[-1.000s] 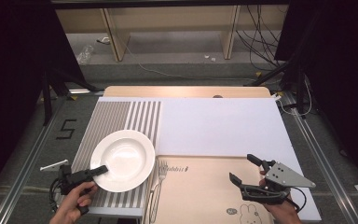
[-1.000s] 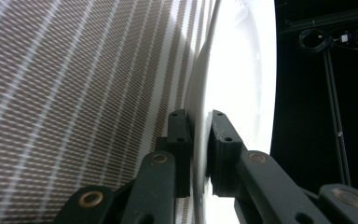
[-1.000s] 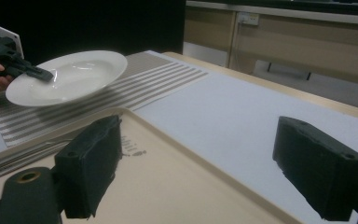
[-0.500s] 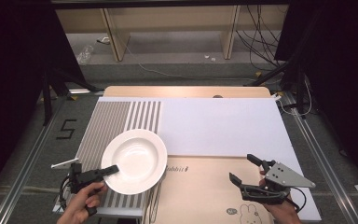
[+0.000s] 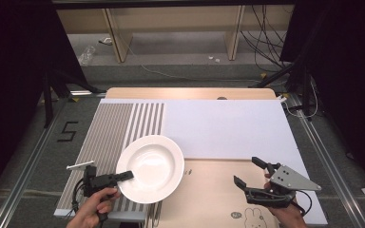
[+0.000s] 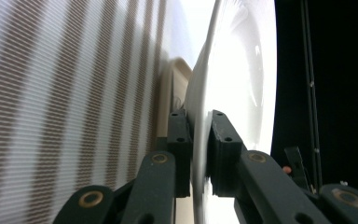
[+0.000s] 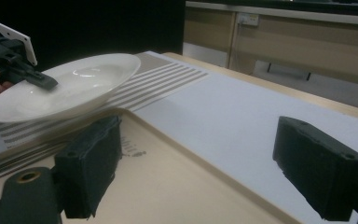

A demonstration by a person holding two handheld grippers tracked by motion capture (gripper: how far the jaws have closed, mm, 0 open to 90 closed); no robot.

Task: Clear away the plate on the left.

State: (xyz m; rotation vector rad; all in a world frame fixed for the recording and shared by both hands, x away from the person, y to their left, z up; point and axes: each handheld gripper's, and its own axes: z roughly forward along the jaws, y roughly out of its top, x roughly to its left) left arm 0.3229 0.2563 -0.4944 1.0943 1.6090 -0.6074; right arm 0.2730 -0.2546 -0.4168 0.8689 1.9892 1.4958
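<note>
The left gripper (image 5: 123,176) is holding a white plate (image 5: 153,166) by its near-left rim, with its fingers (image 6: 223,149) clamped on the rim from both sides. The plate is hanging a little above the counter (image 5: 190,93), at the near left, over the right edge of the striped mat (image 5: 109,128) and partly over the beige placemat (image 5: 209,190). In the right gripper view the plate (image 7: 70,88) is clearly lifted, with its far rim tilted up and free of the surface. So the picking up seems done, and the carrying is in progress. What is left, probably, is setting the plate down on the beige placemat, where the cutlery (image 5: 158,216) is lying along the left edge. The right gripper (image 5: 252,173) is waiting at the near right above the placemat, its fingers (image 7: 319,168) wide apart and holding nothing.
</note>
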